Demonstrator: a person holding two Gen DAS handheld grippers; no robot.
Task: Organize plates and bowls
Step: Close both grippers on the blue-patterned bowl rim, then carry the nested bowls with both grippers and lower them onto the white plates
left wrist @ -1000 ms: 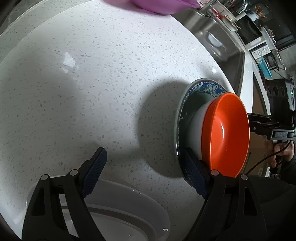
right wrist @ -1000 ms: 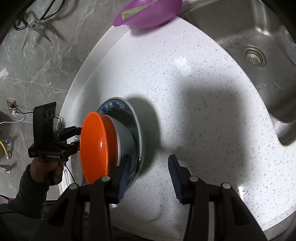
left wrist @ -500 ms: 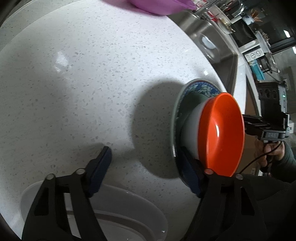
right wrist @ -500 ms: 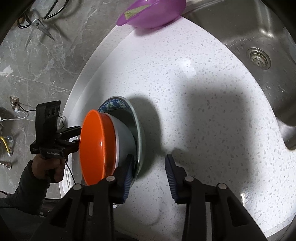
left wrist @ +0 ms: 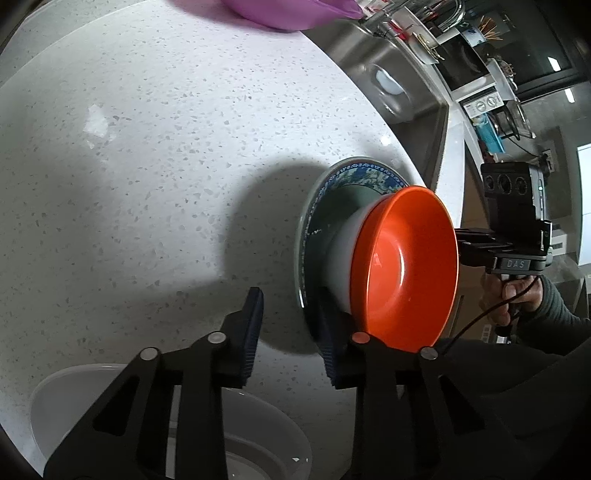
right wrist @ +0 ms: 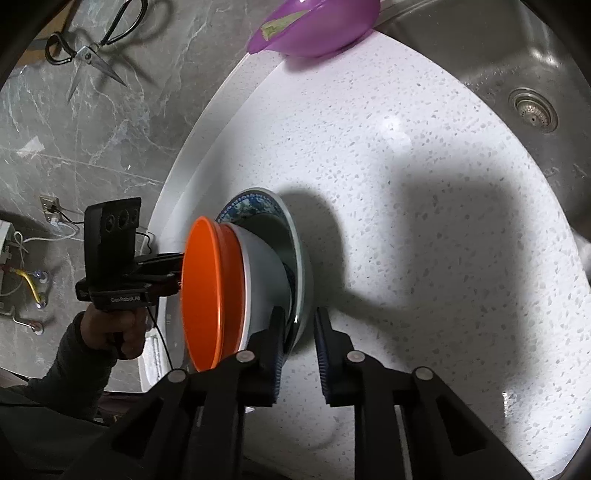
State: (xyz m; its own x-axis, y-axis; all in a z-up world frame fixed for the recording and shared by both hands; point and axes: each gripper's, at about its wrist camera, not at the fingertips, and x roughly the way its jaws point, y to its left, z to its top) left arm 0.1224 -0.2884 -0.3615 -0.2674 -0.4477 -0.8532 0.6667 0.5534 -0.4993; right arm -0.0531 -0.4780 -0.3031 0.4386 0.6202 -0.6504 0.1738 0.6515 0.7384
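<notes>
An orange bowl [left wrist: 406,262] sits in a white bowl [left wrist: 341,258], stacked on a blue-patterned plate [left wrist: 354,177] on the white speckled counter. My left gripper [left wrist: 291,328] straddles the plate's rim, its jaws narrowed but with a gap still showing. My right gripper [right wrist: 301,345] straddles the opposite rim of the plate [right wrist: 295,236], jaws close around it. The orange bowl [right wrist: 203,291] and white bowl [right wrist: 258,284] show side-on in the right wrist view.
A purple bowl [right wrist: 314,29] stands at the counter's far edge by the steel sink [right wrist: 532,107]. A white dish [left wrist: 110,406] lies under my left gripper. Scissors [right wrist: 92,48] hang on the wall. The counter edge runs behind the plate.
Both grippers' jaws have narrowed around the plate's rim from opposite sides, the left one much more. The stack has stayed in place.
</notes>
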